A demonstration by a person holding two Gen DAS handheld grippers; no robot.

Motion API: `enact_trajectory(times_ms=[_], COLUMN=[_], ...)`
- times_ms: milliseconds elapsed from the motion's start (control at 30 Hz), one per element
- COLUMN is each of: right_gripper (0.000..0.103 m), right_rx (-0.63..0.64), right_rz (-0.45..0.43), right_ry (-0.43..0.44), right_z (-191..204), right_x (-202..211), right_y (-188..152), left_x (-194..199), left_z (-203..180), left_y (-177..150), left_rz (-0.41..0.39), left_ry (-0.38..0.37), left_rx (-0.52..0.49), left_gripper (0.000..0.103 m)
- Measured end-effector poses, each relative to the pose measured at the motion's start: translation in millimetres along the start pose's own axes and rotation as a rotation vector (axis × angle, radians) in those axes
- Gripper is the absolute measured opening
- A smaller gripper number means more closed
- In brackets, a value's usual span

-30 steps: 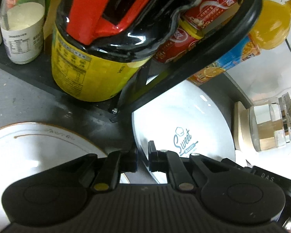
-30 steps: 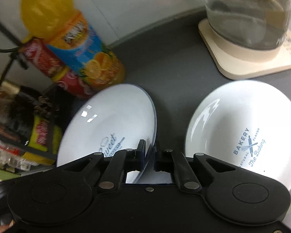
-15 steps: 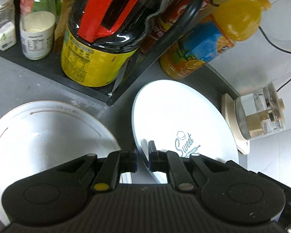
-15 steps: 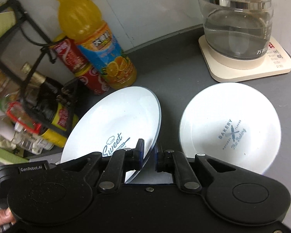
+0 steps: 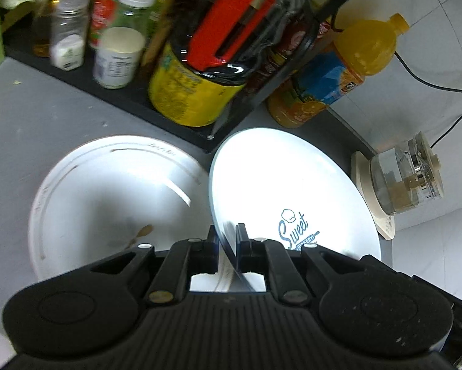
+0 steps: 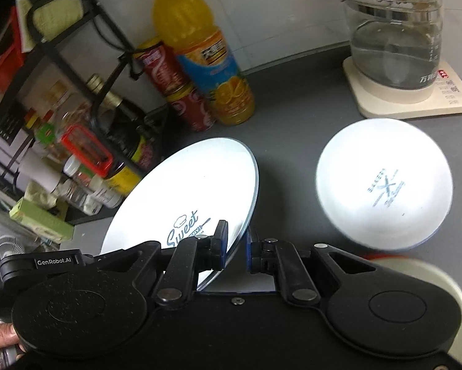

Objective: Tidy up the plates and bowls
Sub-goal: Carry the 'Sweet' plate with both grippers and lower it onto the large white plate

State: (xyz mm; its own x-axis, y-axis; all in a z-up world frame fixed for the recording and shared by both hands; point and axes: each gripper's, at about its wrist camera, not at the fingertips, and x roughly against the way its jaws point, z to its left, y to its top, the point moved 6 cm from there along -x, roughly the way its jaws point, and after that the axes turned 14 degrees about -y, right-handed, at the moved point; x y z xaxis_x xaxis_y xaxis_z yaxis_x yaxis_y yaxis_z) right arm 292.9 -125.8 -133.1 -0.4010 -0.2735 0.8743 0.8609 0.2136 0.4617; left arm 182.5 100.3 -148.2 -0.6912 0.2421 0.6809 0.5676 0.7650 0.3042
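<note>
Grippers share 1 load: left gripper [image 5: 227, 240] and right gripper [image 6: 236, 243] each clench the rim of the tilted Sweet plate [image 6: 187, 197], held above the grey bench [image 6: 292, 117]. Uneven pulls could twist it free onto the bowl [image 5: 107, 203] below.

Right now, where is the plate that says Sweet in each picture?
Left wrist view: the Sweet plate fills the centre-right, tilted, its rim pinched in the left gripper.
Right wrist view: the same plate sits centre-left, its edge between the fingers of the right gripper.
Shared landmark: the orange juice bottle stands behind the plate in both views.
</note>
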Motion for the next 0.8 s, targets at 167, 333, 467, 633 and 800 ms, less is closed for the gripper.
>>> enact_trajectory(times_ms=[167,333,467,633,800], right_gripper=[0.011,0.012,0.012,0.012,0.012], right_rx=[0.032,0.068,0.096,0.125,0.151], right_rz=[0.011,0.022,0.031,0.052,0.072], right_ry=[0.021,0.034,0.041,0.046,0.046], right_z=[14,28,37,52,63], right_x=[5,1,-4,-12,-18], right_y=[-12,-29,-42,-53,-60], left_x=[18,31,41,50,55], left_z=[16,32,45,63,77], left_y=[-10,-16,-20,-25,-27], left_rz=[-0.013,-0.025,-0.032,-0.034,-0.032], left_ry=[0.017,0.037,0.047,0.067,0.082], left_rx=[0.02,0.042,0.063,0.083,0.104], left_gripper=[0.008,0.008,0.008,0.008,0.009])
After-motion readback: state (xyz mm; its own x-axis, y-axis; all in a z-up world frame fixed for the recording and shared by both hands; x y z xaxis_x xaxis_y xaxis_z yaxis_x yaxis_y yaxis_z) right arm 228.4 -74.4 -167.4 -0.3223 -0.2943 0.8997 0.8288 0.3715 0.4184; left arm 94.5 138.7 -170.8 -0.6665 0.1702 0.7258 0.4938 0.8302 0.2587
